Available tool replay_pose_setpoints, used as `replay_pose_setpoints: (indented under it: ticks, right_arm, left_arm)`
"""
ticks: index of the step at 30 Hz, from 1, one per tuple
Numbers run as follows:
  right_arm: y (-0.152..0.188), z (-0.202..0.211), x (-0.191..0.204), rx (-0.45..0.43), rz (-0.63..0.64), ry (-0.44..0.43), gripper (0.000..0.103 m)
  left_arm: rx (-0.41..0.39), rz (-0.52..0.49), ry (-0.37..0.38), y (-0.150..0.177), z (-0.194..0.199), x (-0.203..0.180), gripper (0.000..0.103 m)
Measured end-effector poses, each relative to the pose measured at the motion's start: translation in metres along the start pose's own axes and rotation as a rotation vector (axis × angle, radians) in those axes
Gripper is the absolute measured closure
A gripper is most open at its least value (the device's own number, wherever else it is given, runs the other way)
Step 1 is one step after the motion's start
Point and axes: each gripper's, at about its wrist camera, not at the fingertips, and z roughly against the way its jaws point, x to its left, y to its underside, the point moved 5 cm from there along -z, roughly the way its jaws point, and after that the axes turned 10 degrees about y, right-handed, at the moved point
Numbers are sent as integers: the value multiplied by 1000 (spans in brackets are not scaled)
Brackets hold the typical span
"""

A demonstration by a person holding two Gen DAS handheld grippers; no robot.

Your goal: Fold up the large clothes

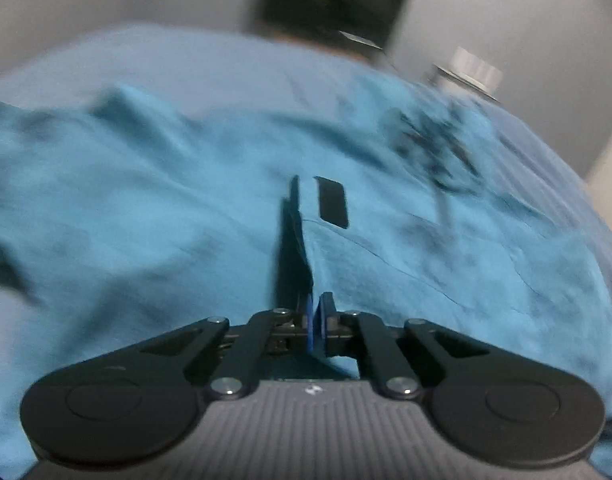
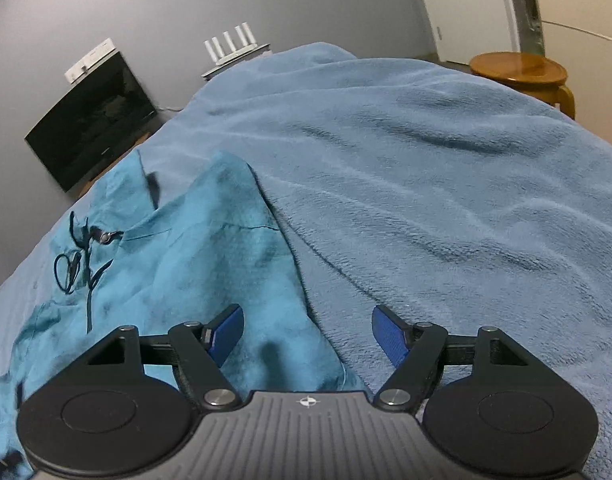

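A large teal garment (image 1: 146, 208) lies rumpled on a light blue blanket; the left wrist view is blurred. My left gripper (image 1: 311, 196) is shut on a fold of it: the cloth runs between the closed jaws and drapes over the right finger, leaving only its tip (image 1: 332, 202) bare. In the right wrist view the same garment (image 2: 194, 260) lies at the lower left, with dark cords (image 2: 80, 264) near its neck. My right gripper (image 2: 307, 332) stands open low over the garment's right edge, which lies between the blue pads (image 2: 226, 332) untouched.
The blanket (image 2: 445, 200) covers a bed that fills most of both views. Beyond it stand a dark screen (image 2: 90, 128), a white router with antennas (image 2: 234, 52) and a round wooden stool (image 2: 521, 76) at the far right. Grey walls lie behind.
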Motion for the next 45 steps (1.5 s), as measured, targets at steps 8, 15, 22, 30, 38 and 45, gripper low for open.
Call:
replay_pose_setpoints:
  ticks: [8, 15, 22, 30, 38, 45]
  right_arm:
    - [4, -15, 22, 81, 118, 8, 24]
    - [9, -47, 22, 190, 130, 148, 25]
    - [-7, -12, 48, -69, 185, 7, 9]
    - [-8, 38, 93, -288, 330, -181, 6]
    - [-4, 82, 115, -465, 416, -240, 4]
    - [9, 83, 138, -422, 471, -281, 0]
  left_arm:
    - [54, 110, -64, 12, -7, 28, 102]
    - [43, 149, -81, 13, -6, 37, 51]
    - [-64, 53, -135, 8, 13, 23, 35]
    - [-387, -233, -337, -20, 67, -14, 12]
    - [-486, -35, -316, -81, 152, 86, 0]
    - [-394, 141, -516, -62, 178, 216, 0]
